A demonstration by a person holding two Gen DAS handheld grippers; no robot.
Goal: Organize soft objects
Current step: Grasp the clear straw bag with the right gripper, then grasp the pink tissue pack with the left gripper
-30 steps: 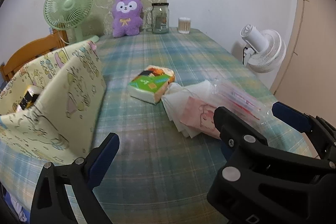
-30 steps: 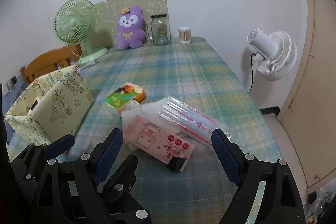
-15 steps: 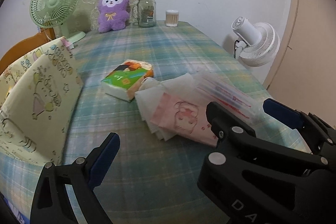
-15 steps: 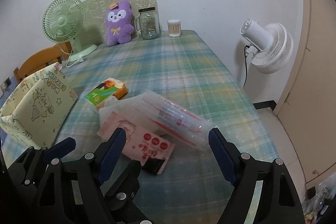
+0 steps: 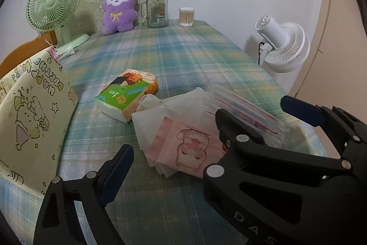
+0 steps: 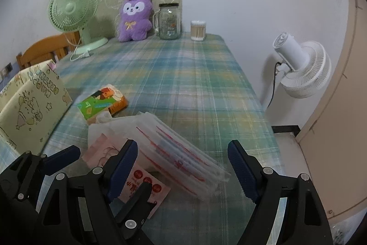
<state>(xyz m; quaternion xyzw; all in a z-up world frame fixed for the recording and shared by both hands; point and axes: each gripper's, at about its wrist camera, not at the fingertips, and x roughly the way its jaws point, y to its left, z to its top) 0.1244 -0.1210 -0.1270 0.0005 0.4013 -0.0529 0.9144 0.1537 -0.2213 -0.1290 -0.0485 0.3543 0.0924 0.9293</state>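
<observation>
A green and orange tissue pack (image 5: pixel 127 94) (image 6: pixel 102 103) lies mid-table. Beside it lies a pile: white bags (image 5: pixel 174 107), a pink cat-print pouch (image 5: pixel 185 148) (image 6: pixel 101 150) and a stack of clear zip bags with red lines (image 5: pixel 245 114) (image 6: pixel 181 153). A cream cartoon-print fabric bin (image 5: pixel 34 121) (image 6: pixel 29 107) stands at the left. My left gripper (image 5: pixel 206 137) is open over the pouch. My right gripper (image 6: pixel 183 160) is open, its jaws on either side of the zip bag stack, just above it.
At the table's far end stand a green fan (image 5: pixel 55 8), a purple plush (image 5: pixel 119 8), a glass jar (image 5: pixel 157 9) and a cotton swab tub (image 5: pixel 186 16). A white fan (image 6: pixel 300 70) stands off the right edge. A wooden chair (image 6: pixel 43 52) is at left.
Both grippers have moved forward and down towards the pile. The right gripper's jaws now bracket the clear zip bag stack. Both stay open.
</observation>
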